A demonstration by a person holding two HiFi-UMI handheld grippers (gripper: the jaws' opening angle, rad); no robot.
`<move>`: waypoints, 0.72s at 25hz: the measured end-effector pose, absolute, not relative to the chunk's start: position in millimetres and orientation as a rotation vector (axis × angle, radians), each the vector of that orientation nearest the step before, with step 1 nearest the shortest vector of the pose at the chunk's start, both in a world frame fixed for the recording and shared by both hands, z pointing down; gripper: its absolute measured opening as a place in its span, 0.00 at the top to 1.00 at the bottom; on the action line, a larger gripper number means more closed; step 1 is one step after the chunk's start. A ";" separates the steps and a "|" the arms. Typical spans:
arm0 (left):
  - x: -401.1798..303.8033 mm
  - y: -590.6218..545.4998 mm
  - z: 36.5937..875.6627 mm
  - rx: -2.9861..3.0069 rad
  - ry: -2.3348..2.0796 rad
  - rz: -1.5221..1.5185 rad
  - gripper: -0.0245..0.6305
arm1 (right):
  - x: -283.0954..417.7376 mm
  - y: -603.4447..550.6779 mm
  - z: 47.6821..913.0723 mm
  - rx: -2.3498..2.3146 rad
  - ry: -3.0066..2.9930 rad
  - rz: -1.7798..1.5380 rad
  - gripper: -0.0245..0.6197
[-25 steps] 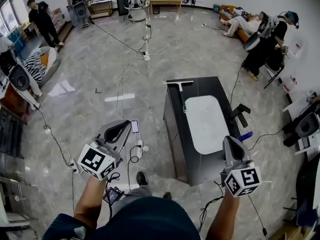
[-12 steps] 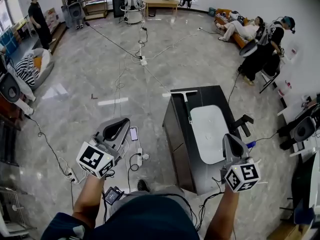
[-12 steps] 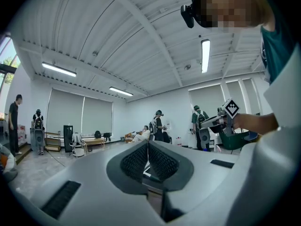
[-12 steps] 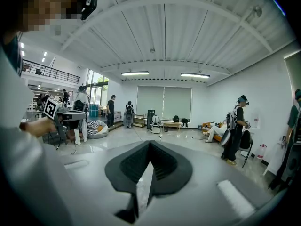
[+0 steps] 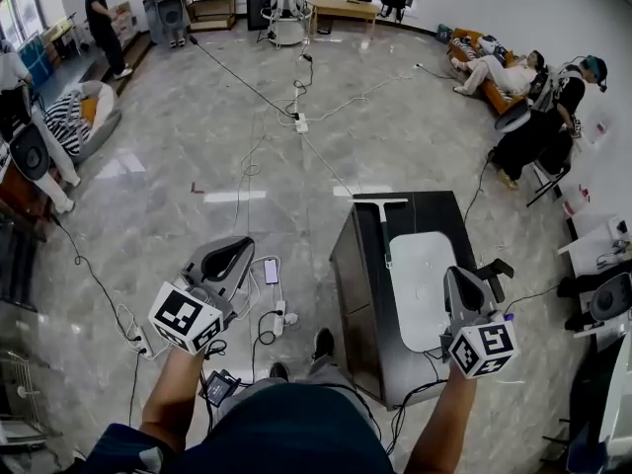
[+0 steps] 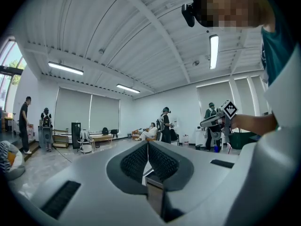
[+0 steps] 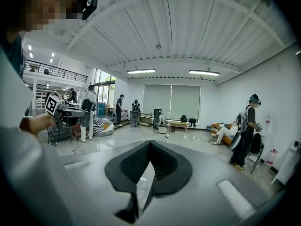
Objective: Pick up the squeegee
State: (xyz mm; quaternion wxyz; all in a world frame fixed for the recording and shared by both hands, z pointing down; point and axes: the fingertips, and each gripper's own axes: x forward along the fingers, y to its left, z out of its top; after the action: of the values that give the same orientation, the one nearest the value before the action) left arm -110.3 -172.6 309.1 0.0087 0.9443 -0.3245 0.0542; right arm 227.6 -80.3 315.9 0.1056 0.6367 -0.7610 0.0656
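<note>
The squeegee (image 5: 383, 220) is seen only in the head view. It is laid flat at the far end of the dark desk (image 5: 360, 265), with its crossbar set across near the desk's far edge and its thin handle pointed back toward the person. The handle's near end reaches the rim of a white panel (image 5: 420, 279) set on the desktop. Whether it rests on the panel or stops just at it cannot be made out. The blade is too small to be told from its holder.

Part of the panel and the desk's near right side are covered by the right gripper (image 7: 149, 144), which is held well short of the squeegee. Its jaws are closed together, with nothing between them. The left gripper (image 6: 148, 144) is held over the floor (image 5: 197, 146) to the left of the desk, apart from it. Its jaws are likewise closed and empty.

The desk and the squeegee are shown in neither gripper view; only the room beyond the jaws is seen there.
</note>
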 end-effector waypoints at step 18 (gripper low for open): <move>-81.0 -281.5 383.6 2.751 -1.148 0.352 0.95 | 278.4 -277.3 418.7 1.611 -2.310 0.336 0.94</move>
State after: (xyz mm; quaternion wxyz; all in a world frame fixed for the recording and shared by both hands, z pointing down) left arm -81.0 -281.5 383.6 0.0697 0.9142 -0.3816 0.1171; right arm 278.4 -277.3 418.7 0.1522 0.5613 -0.8050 0.1170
